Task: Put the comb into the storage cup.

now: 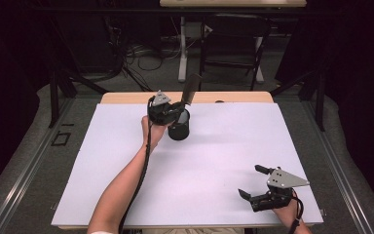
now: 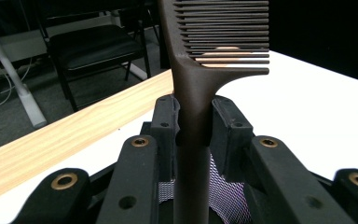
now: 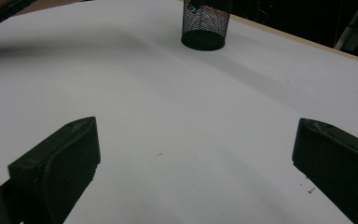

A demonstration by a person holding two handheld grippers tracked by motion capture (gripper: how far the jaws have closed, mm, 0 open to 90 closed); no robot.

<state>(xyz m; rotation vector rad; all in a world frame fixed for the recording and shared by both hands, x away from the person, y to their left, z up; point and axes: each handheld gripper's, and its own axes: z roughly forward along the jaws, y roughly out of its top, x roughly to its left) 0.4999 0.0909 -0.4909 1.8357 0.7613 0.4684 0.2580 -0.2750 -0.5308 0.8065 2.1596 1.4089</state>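
Left gripper [image 1: 181,108]: jaws drawn in, pinching the handle of a black comb [image 1: 190,89] between both pads; in the left gripper view the comb [image 2: 200,84] rises straight up between the pads, teeth at top. Right gripper [image 1: 251,181]: jaws spread wide, nothing between them, resting on the white table cover [image 1: 214,161] at near right.

Count: one comb, one black mesh cup [image 1: 178,125], two grippers.

The comb stands tilted above the mesh cup at far centre-left, its lower end over the cup's mouth, well apart from the right gripper. Mesh cup [image 3: 206,23] upright, far from the right jaws.
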